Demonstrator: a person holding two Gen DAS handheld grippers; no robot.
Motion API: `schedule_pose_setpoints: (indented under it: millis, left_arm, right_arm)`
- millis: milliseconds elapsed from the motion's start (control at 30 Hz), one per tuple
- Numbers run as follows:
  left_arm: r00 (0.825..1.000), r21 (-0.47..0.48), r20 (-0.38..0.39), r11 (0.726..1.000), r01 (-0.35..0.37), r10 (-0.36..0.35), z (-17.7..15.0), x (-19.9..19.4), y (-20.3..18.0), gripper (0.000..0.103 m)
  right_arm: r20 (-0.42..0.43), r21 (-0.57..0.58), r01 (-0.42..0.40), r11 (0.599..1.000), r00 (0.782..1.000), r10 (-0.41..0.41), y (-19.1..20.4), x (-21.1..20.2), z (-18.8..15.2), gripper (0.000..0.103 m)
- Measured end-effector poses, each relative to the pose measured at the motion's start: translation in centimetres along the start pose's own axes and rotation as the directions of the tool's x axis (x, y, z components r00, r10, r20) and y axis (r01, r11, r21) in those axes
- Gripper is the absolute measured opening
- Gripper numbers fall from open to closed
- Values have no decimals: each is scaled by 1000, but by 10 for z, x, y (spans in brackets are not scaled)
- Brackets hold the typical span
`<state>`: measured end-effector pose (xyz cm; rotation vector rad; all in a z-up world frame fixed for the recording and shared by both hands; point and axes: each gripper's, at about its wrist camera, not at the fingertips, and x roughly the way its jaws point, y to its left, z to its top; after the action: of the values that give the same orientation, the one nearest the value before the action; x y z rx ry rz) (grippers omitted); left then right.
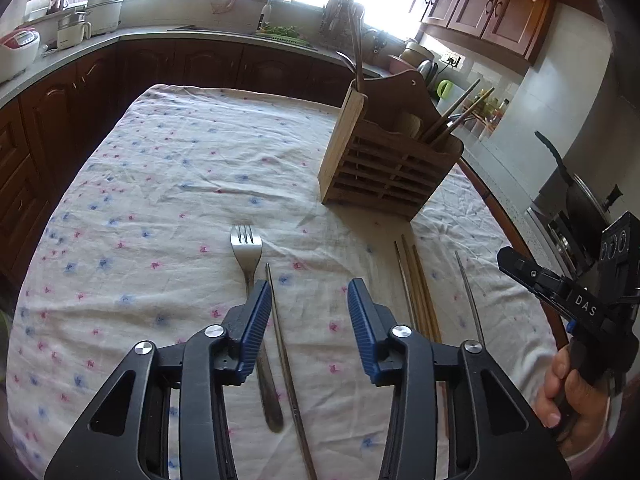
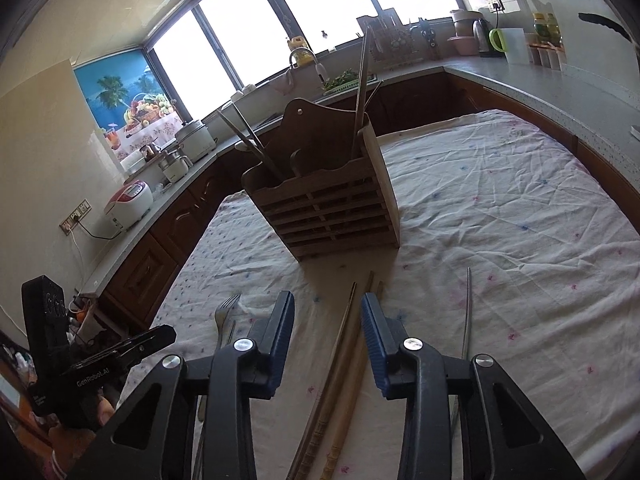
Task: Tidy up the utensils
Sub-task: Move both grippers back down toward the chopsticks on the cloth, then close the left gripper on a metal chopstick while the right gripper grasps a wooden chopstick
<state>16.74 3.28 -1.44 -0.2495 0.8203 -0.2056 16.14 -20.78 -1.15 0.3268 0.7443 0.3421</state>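
A wooden utensil holder (image 1: 384,168) stands on the floral tablecloth (image 1: 168,184), with chopsticks and utensils standing in it; it also shows in the right wrist view (image 2: 328,208). My left gripper (image 1: 308,300) is open and empty, above a metal fork (image 1: 248,256) and a thin metal chopstick (image 1: 280,340). My right gripper (image 2: 328,316) is open and empty, above a bundle of wooden chopsticks (image 2: 340,360). Another metal chopstick (image 2: 467,312) lies to its right. The wooden chopsticks (image 1: 416,292) lie right of my left gripper.
The table is ringed by a kitchen counter (image 1: 60,56) with rice cookers, pots and a sink. The person's hand (image 1: 568,392) holds the right gripper at the table's right edge. A stove with a pan (image 1: 580,200) stands to the right.
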Motion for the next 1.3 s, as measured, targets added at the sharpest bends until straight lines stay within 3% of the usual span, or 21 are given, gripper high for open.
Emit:
schedule_pose_setpoints:
  millis: [233,633,700,1300]
  left_arm:
    - [997,6,-74,1000,-17,18,-2,28,2,28]
    - [989,-8,-147,999,-35,34,-5,58,13,28]
    - [988,-6,-153,1000,-25,24,-4,62,13,24]
    - [977,65,-196,995,-74,86,4,85,7,21]
  right_arm:
    - [-81,5,4,1000,997,-3,-3,28,-4,20]
    - [-183,0,19,1000,983,-18,-6,75,-12,19]
    - [-198,0,26,1000,980,-25,-8,82,-13,18]
    - [-208,-78,101,992,971,-115,-14,124,12,11]
